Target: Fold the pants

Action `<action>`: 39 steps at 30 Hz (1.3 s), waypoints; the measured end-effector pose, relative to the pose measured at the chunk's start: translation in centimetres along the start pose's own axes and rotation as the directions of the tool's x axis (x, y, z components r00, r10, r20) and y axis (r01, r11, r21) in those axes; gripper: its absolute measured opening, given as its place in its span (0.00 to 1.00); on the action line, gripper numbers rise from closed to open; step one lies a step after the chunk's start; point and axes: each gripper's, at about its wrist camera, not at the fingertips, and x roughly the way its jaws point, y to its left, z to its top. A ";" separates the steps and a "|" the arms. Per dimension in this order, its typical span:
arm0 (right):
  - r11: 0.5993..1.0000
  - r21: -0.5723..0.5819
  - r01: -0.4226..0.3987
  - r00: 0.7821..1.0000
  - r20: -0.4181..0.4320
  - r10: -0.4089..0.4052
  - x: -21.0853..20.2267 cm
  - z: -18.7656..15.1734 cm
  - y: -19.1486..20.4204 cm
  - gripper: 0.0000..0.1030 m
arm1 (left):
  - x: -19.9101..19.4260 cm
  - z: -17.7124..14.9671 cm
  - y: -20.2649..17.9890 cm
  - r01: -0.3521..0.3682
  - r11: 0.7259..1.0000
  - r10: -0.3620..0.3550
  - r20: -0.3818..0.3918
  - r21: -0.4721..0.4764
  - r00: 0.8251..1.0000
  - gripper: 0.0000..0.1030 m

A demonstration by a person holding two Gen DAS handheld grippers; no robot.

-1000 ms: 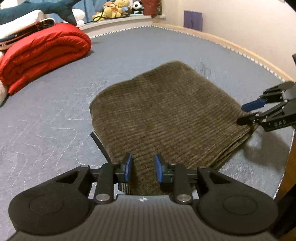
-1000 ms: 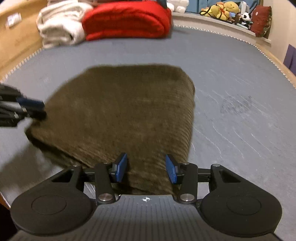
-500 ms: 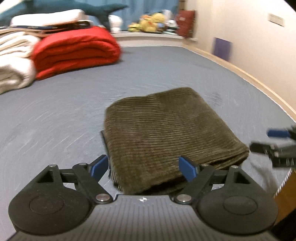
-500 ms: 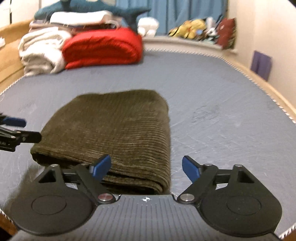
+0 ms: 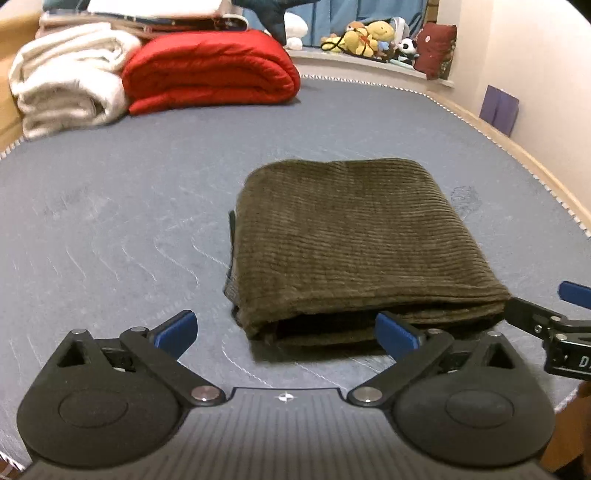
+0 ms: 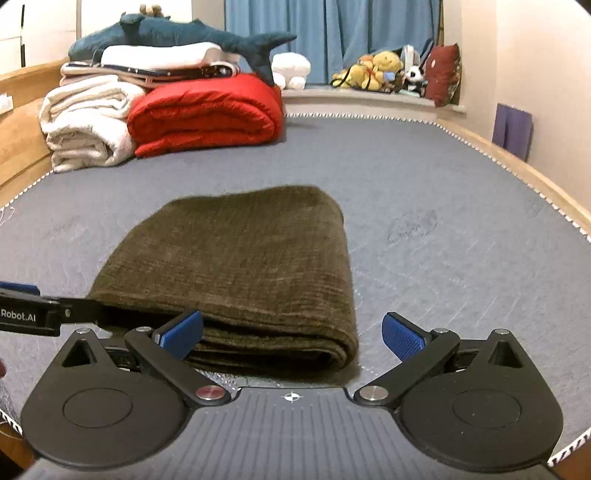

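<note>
The olive-brown corduroy pants (image 5: 354,243) lie folded into a thick rectangle on the grey mattress (image 5: 110,221); they also show in the right wrist view (image 6: 243,269). My left gripper (image 5: 286,332) is open and empty, just short of the pants' near left corner. My right gripper (image 6: 291,334) is open and empty, just short of the near right corner. The right gripper's fingers (image 5: 546,321) show at the right edge of the left wrist view. The left gripper's finger (image 6: 48,314) shows at the left edge of the right wrist view.
A rolled red duvet (image 6: 207,114) and white blankets (image 6: 85,122) lie at the mattress's far left, with a plush shark (image 6: 177,33) on top. Soft toys (image 6: 376,70) sit on the far ledge. A wooden bed frame (image 6: 517,170) runs along the right.
Both grippers opened wide, let go of the pants' near edge and drew back. The folded pants stay flat on the mattress.
</note>
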 end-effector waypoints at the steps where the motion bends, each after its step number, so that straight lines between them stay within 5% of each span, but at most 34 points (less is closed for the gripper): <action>1: 1.000 0.002 0.004 1.000 -0.007 -0.004 0.3 0.0 0.0 0.99 | 0.3 0.1 -0.1 -0.006 1.000 0.006 0.002 0.005 1.000 1.00; 19: 0.996 0.066 0.053 0.994 -0.102 -0.046 3.3 0.5 -0.5 0.99 | 2.7 0.4 -0.4 0.013 1.000 -0.013 -0.045 -0.009 0.999 1.00; 39: 0.995 0.071 0.067 0.994 -0.096 -0.060 2.6 0.4 -1.0 0.99 | 1.8 0.2 -0.3 0.036 0.999 -0.036 -0.032 -0.001 0.999 1.00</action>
